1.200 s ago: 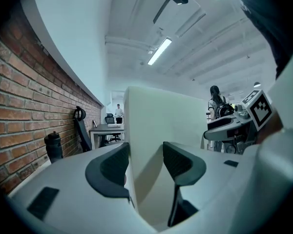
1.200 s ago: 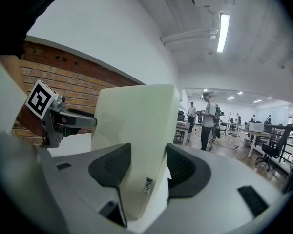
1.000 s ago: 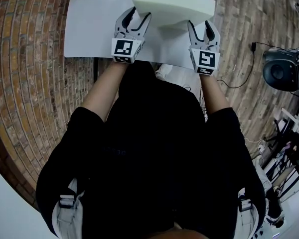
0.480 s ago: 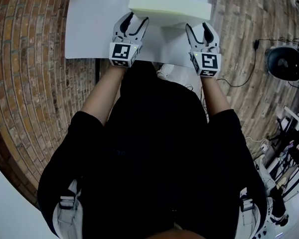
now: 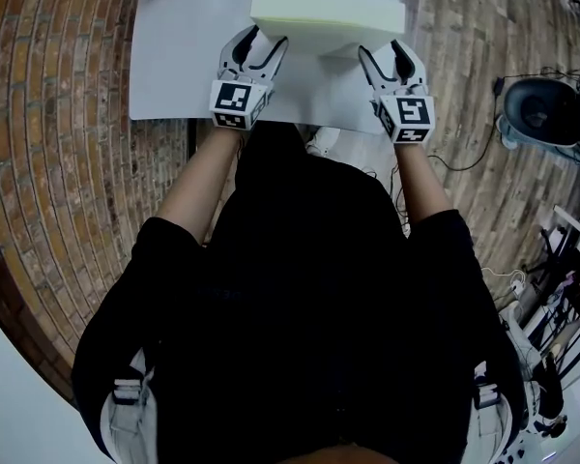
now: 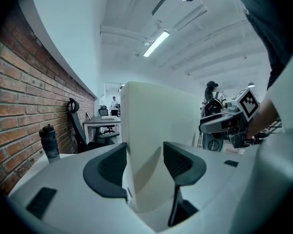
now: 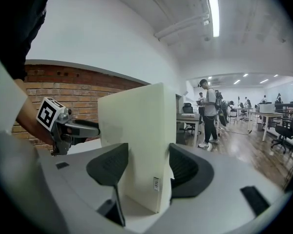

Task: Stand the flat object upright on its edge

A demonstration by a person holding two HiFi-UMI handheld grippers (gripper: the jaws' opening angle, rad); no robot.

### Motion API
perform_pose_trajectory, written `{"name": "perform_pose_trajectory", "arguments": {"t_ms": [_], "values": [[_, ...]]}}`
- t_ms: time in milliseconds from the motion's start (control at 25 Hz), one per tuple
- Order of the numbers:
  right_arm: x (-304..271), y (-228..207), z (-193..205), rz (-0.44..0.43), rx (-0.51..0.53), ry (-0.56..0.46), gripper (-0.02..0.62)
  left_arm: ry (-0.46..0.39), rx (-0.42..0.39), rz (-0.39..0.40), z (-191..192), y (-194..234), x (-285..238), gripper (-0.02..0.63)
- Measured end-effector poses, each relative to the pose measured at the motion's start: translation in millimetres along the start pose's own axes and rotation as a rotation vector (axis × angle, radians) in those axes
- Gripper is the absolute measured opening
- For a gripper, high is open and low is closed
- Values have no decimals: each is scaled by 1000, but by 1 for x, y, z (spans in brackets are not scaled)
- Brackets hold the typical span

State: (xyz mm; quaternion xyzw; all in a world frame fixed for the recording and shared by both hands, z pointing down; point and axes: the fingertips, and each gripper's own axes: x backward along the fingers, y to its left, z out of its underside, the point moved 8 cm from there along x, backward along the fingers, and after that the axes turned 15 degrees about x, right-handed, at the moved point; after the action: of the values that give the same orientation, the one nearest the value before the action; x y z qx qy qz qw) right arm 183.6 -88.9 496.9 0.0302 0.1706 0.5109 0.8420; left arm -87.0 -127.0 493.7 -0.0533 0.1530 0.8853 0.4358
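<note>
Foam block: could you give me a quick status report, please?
Left gripper open, astride one foam block corner. Right gripper jaws just opening, other corner between them, unclamped. Block upright on edge on white table. Nothing in the way.

A white table [image 5: 174, 66] stood on a floor that was brick-patterned [image 5: 58, 162] on the left and wood-planked [image 5: 464, 66] on the right. A pale foam slab [image 5: 324, 13] stood upright on one long edge on the tabletop, towards its right side and set back from the near edge. A dark bottle [image 6: 50, 143] stood upright at the table's far left corner, well apart from the slab. The tabletop between them was plain white.
</note>
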Motion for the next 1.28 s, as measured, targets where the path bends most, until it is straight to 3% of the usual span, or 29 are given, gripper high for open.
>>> {"name": "perform_pose_trajectory", "arguments": {"t_ms": [400,1000,1280], "values": [[3,-3,-6,-18,-9,-5,287,32,13,14,-1,6,7,230],[31,-14,-20,36,-34,-53,299,-20,35,7,-26,-2,33,230],[56,-17,-48,24,-28,-91,288,-46,41,73,-46,-25,53,227]]}}
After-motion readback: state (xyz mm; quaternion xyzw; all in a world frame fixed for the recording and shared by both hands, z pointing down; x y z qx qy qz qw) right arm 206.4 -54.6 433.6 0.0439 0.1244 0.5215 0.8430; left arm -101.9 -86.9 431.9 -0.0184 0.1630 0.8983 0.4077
